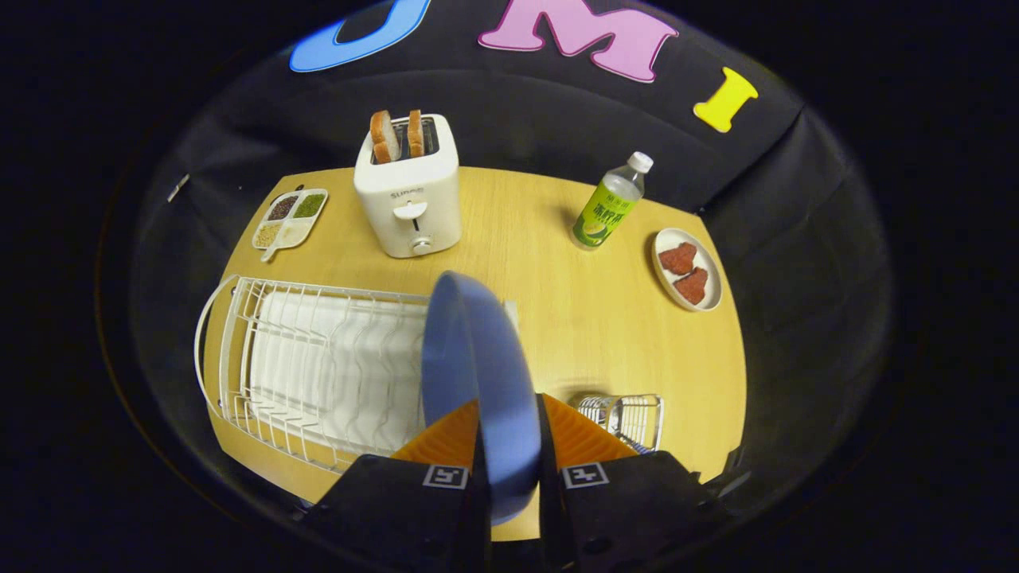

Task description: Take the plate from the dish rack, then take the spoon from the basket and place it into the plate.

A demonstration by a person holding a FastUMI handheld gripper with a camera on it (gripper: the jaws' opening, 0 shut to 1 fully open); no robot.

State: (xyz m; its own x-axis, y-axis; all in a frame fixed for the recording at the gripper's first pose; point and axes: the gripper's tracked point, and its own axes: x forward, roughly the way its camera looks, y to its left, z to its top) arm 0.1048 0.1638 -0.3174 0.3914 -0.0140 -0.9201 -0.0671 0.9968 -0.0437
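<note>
A blue plate point(478, 374) stands on edge between my two fingers, lifted above the table. My gripper point(511, 426) is shut on the blue plate's lower rim. The white wire dish rack point(318, 374) lies just left of the plate, with no dishes in its slots. A small wire basket point(625, 418) sits on the table just right of my fingers; its contents are hidden behind the right finger, and I cannot make out the spoon.
Beyond the rack stands a white toaster point(407, 191) with two bread slices. A divided snack tray point(290, 219) lies at the far left. A green-labelled bottle point(609, 203) and a small plate of red pieces point(689, 269) sit at the far right on the wooden table point(589, 310).
</note>
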